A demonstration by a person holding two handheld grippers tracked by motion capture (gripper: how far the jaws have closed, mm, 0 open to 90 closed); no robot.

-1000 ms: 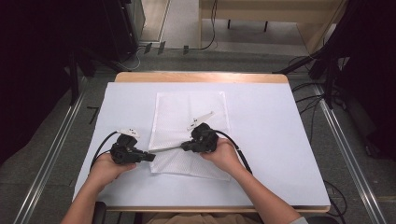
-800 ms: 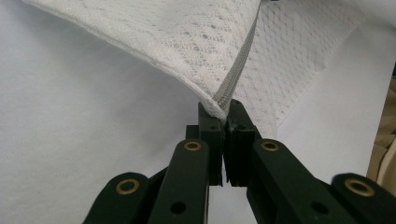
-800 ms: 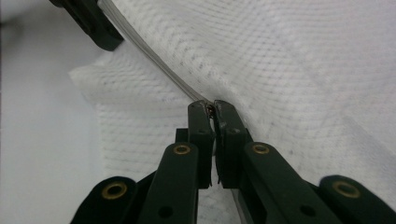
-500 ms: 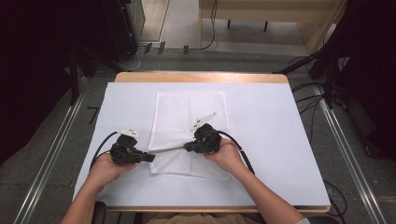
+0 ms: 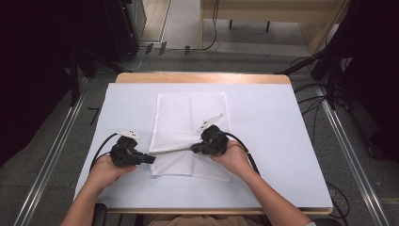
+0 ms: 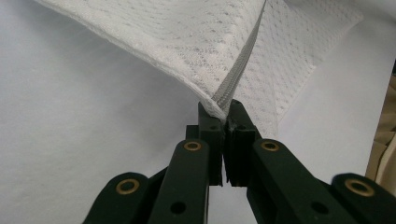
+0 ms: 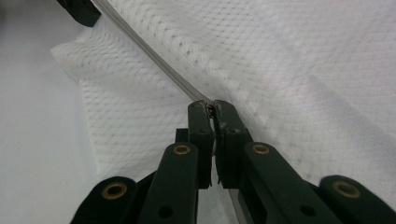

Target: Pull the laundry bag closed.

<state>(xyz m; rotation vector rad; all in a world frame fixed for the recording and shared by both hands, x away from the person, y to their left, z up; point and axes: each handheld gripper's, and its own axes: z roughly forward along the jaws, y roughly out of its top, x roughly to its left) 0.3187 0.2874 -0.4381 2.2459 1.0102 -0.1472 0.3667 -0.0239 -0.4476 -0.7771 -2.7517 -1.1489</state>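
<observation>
You have the white table cover [image 5: 263, 141] under everything, and on it the white mesh bag [image 5: 188, 117], lying flat from the table's centre toward six o'clock, its near end just ahead of your forearms. Along that near end runs the grey zipper [image 5: 171, 151], stretched as a raised line between your two tools.

Your left gripper [image 5: 149, 159], at about eight o'clock on the table, has its jaws fully pinched on the bag's corner where the zipper tape ends [image 6: 224, 100]; treat that as the anchor and keep it where it is. Your right gripper [image 5: 193, 149], near centre at six o'clock, is closed tight on what looks like the zipper slider [image 7: 211, 106], though the small part is hard to make out between the pads.

To do this well, draw the right tool straight along the zipper line, away from the left, low over the bag. Hold steady tension with the left so the mesh does not bunch up into the slider, and ease off if the fabric puckers
</observation>
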